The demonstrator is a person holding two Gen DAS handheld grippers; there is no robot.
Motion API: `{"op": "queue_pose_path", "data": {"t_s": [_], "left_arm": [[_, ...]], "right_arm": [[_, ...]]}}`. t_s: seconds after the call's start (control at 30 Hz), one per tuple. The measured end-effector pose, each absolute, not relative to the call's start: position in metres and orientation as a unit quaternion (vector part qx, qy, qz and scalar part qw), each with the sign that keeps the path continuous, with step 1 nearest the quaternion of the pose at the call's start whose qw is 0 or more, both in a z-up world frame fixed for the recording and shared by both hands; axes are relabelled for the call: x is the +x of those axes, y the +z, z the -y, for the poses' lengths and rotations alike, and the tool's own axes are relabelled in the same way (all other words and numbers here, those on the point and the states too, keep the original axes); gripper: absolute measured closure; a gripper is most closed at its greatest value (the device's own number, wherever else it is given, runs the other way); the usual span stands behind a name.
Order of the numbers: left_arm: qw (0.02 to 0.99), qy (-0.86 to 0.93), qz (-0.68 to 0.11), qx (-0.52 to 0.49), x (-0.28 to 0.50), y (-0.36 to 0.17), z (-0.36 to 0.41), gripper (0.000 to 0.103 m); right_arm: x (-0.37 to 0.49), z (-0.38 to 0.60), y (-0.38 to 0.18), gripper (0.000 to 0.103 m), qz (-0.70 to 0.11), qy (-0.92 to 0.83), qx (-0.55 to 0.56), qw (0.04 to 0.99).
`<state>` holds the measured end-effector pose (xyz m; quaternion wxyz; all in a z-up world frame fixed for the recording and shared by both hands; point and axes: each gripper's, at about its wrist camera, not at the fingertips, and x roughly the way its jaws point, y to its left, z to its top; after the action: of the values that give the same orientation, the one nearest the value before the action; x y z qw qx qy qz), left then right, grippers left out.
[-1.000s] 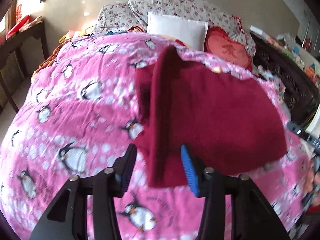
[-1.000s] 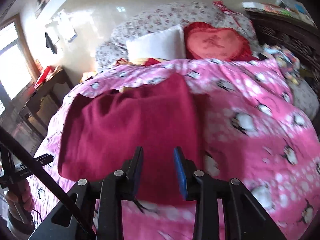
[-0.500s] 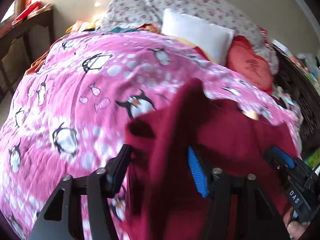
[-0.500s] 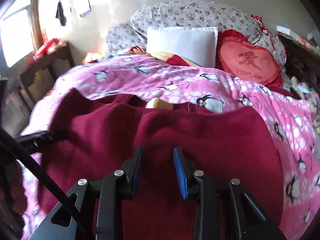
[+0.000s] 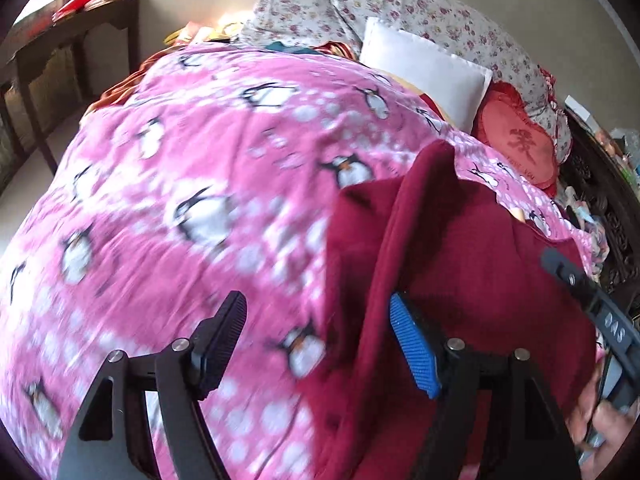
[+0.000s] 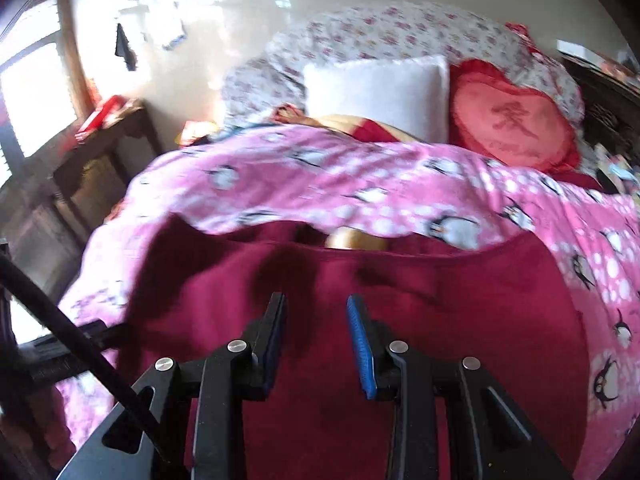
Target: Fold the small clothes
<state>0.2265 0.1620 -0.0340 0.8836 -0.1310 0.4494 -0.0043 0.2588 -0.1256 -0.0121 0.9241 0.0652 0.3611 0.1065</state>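
Crimson fleece garment [image 5: 472, 264], soft and thick, is lying on a pink penguin-print quilt [image 5: 192, 168] in the left wrist view, filling the lower right of the picture with one raised fold running up to a peak. The left gripper [image 5: 320, 344] is hovering over the garment's left edge, its jaws standing wide after just opening further; cloth is lying between them, brushing the blue ribbed pad [image 5: 412, 348] on the right, while the black pad [image 5: 222, 344] on the left is hanging clear over the quilt. Neither is pinching the fabric. At the right edge a dark tool body marked with letters [image 5: 592, 304] is showing, with part of a hand [image 5: 600, 412] beneath it. Behind the quilt a square white cushion [image 5: 424, 72], a red heart-shaped cushion [image 5: 520, 144] and a floral pillow [image 5: 420, 12] are leaning at the head of the bed, and a dark wooden side table [image 5: 68, 48] is standing to the left.

From the right wrist view, the same garment [image 6: 440, 300] is spreading across the near half of the bed, its far edge lying against the quilt [image 6: 360, 176]. The right gripper [image 6: 316, 340] is poised above the cloth with its jaws set narrow; whether they are pinching fabric I cannot tell. A black cable [image 6: 72, 340] is crossing the lower left corner.
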Motion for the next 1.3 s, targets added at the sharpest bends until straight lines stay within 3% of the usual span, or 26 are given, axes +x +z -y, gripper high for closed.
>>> {"op": "queue_pose_path", "data": {"t_s": [0.23,0.47,0.67,0.87,0.93,1.07,1.3], "left_arm": [[0.855,-0.063,-0.465,-0.218,0.202,-0.054,-0.190,0.029],[0.857,-0.075,-0.460,-0.218,0.196,-0.058,-0.190,0.022],[0.854,-0.076,-0.469,-0.211,0.195,-0.065,-0.188,0.021],[0.860,-0.071,-0.462,-0.205,0.194,-0.062,-0.187,0.021],[0.860,-0.069,-0.462,-0.204,0.194,-0.062,-0.187,0.021],[0.860,-0.067,-0.464,-0.204,0.195,-0.063,-0.189,0.021],[0.856,-0.070,-0.468,-0.208,0.196,-0.065,-0.190,0.020]], "right_arm": [[0.286,0.065,-0.016,0.069,-0.370,0.153,0.054,0.915],[0.331,0.010,-0.032,0.069,-0.384,0.177,0.033,0.905],[0.334,-0.005,-0.033,0.067,-0.396,0.154,0.004,0.905],[0.305,0.012,-0.015,0.054,-0.391,0.168,0.037,0.904],[0.302,0.009,-0.018,0.046,-0.391,0.171,0.031,0.904],[0.313,0.003,-0.040,0.045,-0.430,0.162,0.033,0.887],[0.301,0.013,-0.021,0.043,-0.416,0.158,0.059,0.893]]}}
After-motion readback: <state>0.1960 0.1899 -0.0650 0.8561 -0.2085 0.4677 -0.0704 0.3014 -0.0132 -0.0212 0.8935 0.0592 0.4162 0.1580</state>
